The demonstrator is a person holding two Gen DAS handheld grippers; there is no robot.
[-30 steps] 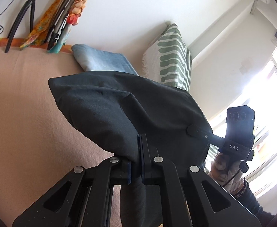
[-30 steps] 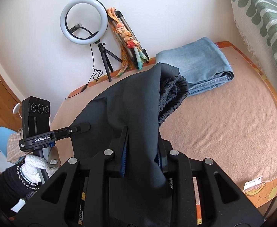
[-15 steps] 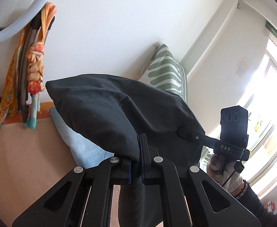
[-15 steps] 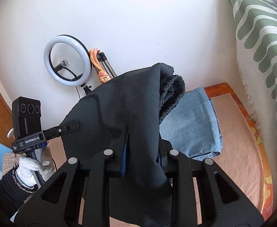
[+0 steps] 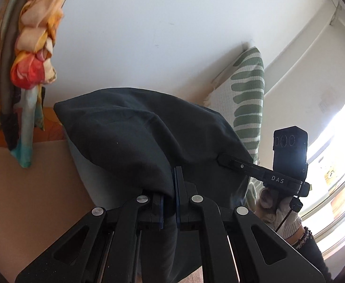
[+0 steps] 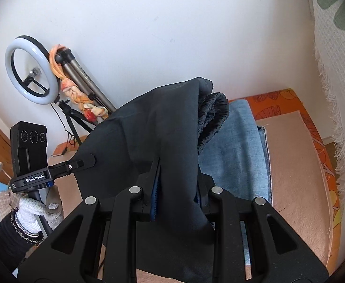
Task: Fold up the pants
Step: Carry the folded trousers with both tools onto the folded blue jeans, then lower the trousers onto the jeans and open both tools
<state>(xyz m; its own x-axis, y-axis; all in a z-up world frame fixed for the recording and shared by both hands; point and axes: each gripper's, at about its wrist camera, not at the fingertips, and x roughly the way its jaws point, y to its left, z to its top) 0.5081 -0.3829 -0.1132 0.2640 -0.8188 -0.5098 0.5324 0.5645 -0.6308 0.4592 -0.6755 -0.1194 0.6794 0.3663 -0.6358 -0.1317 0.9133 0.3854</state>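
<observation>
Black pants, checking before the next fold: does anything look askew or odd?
Nothing damaged. The black pants hang bunched between the left gripper and right gripper, elastic waistband crumpled to one side over the folded jeans.

The left wrist camera sat just behind the left gripper [image 5: 172, 188], looking forward and tilted up toward the wall [image 5: 148, 35] and pillow [image 5: 245, 108], with the pants [image 5: 137, 136] filling the near field. The right wrist camera sat just behind the right gripper [image 6: 177, 181], facing the same wall [image 6: 160, 23] but angled down enough to take in the bed [image 6: 295, 176] and jeans [image 6: 238, 146]. Each view caught the other gripper at its edge: the right one [image 5: 222, 159] in the left view, the left one [image 6: 91, 159] in the right. Both shared the pants [image 6: 160, 122], scarf [image 5: 31, 54], pillow and wall
</observation>
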